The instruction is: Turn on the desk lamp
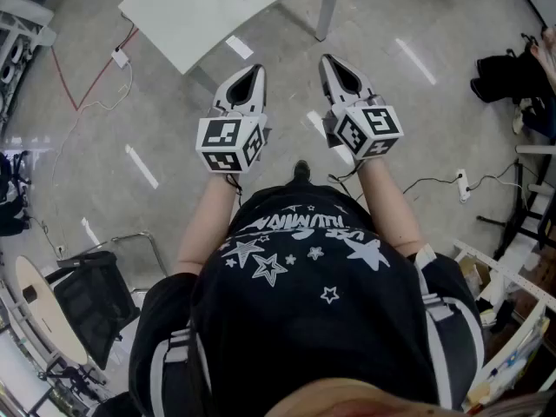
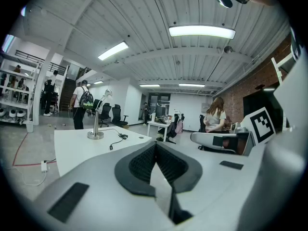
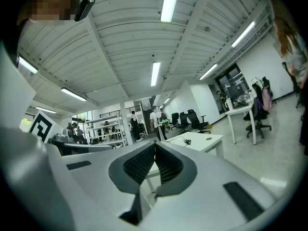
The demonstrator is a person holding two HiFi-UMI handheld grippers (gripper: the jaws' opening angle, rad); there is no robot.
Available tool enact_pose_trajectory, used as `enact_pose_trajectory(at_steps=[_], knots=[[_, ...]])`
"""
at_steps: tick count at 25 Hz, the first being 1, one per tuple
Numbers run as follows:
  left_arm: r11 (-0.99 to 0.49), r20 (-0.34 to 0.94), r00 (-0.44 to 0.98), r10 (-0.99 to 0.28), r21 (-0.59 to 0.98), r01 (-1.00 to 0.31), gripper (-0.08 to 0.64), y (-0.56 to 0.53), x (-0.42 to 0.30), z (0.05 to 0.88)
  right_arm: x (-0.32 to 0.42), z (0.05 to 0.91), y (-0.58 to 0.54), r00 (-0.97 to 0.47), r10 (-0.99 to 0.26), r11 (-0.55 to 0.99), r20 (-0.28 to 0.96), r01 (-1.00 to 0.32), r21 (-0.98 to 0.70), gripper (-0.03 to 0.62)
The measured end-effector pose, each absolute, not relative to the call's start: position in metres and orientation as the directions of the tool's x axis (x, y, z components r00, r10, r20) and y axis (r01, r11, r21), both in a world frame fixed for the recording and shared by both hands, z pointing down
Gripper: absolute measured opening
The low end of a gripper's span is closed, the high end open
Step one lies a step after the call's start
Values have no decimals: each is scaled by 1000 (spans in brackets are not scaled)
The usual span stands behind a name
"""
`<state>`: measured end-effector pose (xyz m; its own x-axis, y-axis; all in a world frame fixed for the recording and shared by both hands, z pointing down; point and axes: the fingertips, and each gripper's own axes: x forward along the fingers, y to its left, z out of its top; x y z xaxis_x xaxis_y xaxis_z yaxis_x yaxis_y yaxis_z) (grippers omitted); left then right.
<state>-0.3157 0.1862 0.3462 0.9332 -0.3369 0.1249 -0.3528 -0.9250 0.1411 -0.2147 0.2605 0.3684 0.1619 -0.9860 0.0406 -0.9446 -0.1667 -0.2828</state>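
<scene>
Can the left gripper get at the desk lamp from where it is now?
Probably not yet: the left gripper hangs over the floor short of the white table, and the desk lamp stands well back on it. Nothing blocks the way.

Open-plan office-workshop: white counters (image 2: 77, 146), swivel chairs (image 2: 117, 114), shelving racks (image 2: 14, 93), ceiling strip lights (image 2: 202, 31), brick wall (image 2: 250, 81), cables (image 1: 87, 94) across bare floor (image 1: 261, 111).
</scene>
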Motion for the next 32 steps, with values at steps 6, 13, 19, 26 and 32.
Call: enact_pose_trajectory(at_steps=[6,13,19,26,32], knots=[[-921,110,925,-365,102,-375,9,187,-296,341,-191,370,259,123,-991,-132,48,-951,-281,6],[-921,108,924,-367,101,-377,9,196,-286,340,-176,375,263,115,-992,-127,59,-946,-297,6],[-920,113,925,-362,116,-374,9,182,-277,345,-167,380,256,128,-989,-145,77,-946,-291,6],[-939,95,946,-310,123,-320,9,165,-239,345,-131,381,250,189,-978,-206,87,-937,-281,6],[-944,96,953,-288,137,-299,9,138,-204,348,-96,382,231,219,-970,-240,105,-932,-271,6]])
